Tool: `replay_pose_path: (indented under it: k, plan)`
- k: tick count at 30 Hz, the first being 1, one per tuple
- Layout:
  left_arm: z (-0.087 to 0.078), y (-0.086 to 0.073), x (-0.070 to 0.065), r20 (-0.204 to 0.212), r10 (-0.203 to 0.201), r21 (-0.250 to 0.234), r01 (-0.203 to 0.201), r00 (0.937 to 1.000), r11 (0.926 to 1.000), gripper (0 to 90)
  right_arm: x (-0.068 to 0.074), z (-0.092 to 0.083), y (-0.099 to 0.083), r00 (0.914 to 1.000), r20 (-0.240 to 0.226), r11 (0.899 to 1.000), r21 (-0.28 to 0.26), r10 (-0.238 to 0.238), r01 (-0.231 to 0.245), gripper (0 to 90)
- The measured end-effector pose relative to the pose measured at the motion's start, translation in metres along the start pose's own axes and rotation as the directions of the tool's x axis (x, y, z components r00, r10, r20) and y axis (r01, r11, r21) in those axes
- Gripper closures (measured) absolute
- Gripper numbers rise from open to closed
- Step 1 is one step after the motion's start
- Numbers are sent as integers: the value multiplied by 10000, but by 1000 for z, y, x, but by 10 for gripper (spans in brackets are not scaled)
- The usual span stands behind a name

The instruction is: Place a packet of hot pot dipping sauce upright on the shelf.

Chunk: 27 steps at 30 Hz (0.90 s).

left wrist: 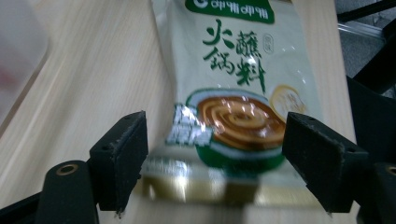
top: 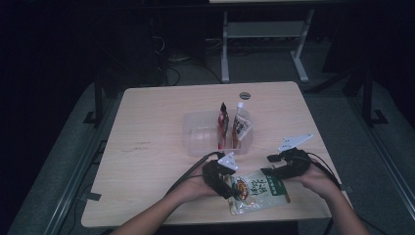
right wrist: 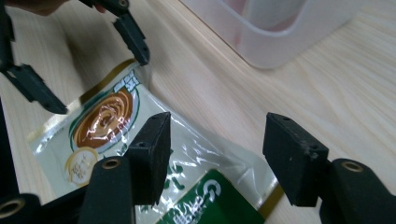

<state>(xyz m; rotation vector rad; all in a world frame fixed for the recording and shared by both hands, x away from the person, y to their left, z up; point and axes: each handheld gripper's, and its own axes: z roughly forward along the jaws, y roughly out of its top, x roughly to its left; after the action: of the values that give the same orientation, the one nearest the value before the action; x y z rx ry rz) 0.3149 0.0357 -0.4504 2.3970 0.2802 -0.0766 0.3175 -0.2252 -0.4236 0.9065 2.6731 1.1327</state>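
Note:
A pale sauce packet (top: 259, 191) with a green top band and a brown swirl picture lies flat near the table's front edge. My left gripper (top: 234, 190) is at its swirl end. In the left gripper view that gripper (left wrist: 215, 158) stands open, one jaw on each side of the packet (left wrist: 233, 84), and neither pad presses on it. My right gripper (top: 268, 167) hovers over the green end. Its jaws are open (right wrist: 217, 149) just above the packet (right wrist: 107, 121), with nothing pinched. The left gripper (right wrist: 102, 84) shows farther off, also open.
A clear plastic tub (top: 195, 139) stands mid-table just beyond the grippers, with a dark red packet (top: 223, 122) and a white one (top: 241, 125) upright in its right end. A small round disc (top: 244, 95) lies near the far edge. Bare wood lies to the left.

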Motion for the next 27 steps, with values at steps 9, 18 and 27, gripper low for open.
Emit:
replay_pose_path:
  k: [9,18,27]
  plan:
    - [19,3,2,300,-136,125,132,9995,9998,299,-5,-7,-3,9994,290,9997,-157,214,-210,393]
    - [18,3,1,-91,304,29,-304,9995,9995,710,-8,-11,-3,9990,315,9987,-395,326,-313,373]
    - [12,1,1,-117,485,-408,-490,9988,9980,899,-10,-8,-5,9986,9,9982,-294,526,-526,344]
